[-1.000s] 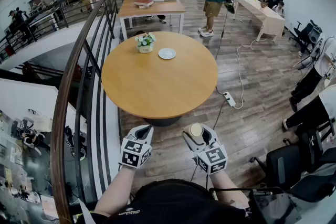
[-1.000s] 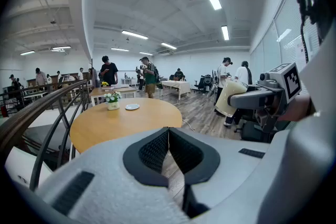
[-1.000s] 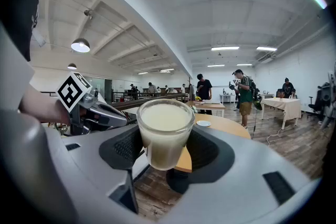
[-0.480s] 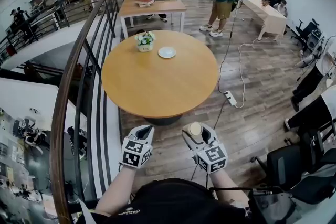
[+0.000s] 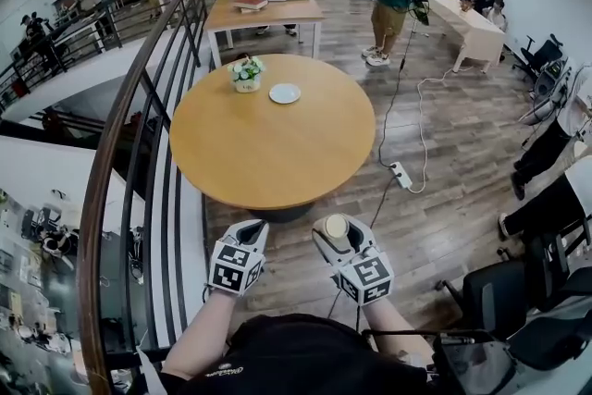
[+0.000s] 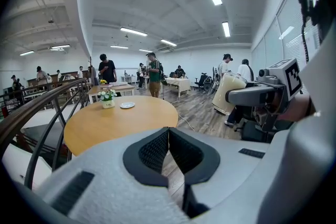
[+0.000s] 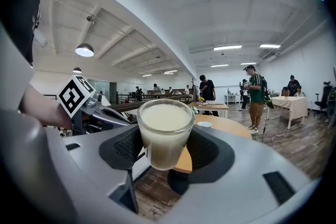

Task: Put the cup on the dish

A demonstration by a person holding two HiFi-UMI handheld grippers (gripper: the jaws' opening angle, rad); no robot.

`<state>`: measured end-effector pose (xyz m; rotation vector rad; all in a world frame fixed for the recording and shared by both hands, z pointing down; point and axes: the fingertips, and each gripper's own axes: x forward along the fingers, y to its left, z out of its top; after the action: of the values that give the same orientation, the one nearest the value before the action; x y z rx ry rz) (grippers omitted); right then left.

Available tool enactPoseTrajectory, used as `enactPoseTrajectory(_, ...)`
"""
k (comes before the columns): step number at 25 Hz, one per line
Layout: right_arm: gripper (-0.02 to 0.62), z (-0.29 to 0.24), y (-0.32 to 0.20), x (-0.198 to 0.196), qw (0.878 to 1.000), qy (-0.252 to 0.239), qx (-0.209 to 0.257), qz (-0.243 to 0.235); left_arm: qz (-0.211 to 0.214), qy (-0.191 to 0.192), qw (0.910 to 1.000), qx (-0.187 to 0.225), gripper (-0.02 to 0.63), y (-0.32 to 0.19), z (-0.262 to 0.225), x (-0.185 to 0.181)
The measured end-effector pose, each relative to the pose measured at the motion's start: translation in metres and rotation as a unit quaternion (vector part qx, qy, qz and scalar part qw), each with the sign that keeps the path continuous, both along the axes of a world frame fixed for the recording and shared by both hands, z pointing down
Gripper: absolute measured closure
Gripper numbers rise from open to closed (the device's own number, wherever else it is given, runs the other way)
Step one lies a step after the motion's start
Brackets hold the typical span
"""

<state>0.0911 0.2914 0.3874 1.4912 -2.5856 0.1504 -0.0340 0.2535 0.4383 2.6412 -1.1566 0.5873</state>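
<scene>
Cup (image 7: pixel 164 131) clamped in right hand-held gripper (image 5: pixel 335 234).

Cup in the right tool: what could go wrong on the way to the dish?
1. The cup looks filled almost to the rim with something pale; if liquid, a tilt of the right tool may spill it.
2. The dish lies on the far side of the table, close beside the flower pot; the long reach may knock the pot.
</scene>
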Motion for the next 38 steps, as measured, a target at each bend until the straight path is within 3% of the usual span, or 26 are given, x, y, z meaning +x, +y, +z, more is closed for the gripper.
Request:
enactPoseTrajectory(7, 0.340, 0.005, 0.006, 0.026, 1.000, 0.005, -0.003, -0.010, 0.008, -0.004, 1.0000, -0.001, 0.599, 0.007, 0.001, 0.037)
enactPoseTrajectory(15, 0.341, 0.012, 0.005, 0.038, 1.000, 0.002, 0.002, -0.020, 0.002, -0.004, 1.0000, 0.007, 0.598, 0.006, 0.003, 0.052)
enactPoseTrajectory(27, 0.340, 0.007, -0.007, 0.028, 1.000, 0.001, 0.009, -0.030, -0.009, 0.003, 0.9998, 0.017, 0.600, -0.005, -0.002, 0.045)
enactPoseTrajectory(38, 0.340, 0.001, -0.061, 0.004, 0.998, 0.020, 0.023, -0.049, -0.023, 0.020, 0.9991, 0.031, 0.599, -0.058, -0.003, 0.029)
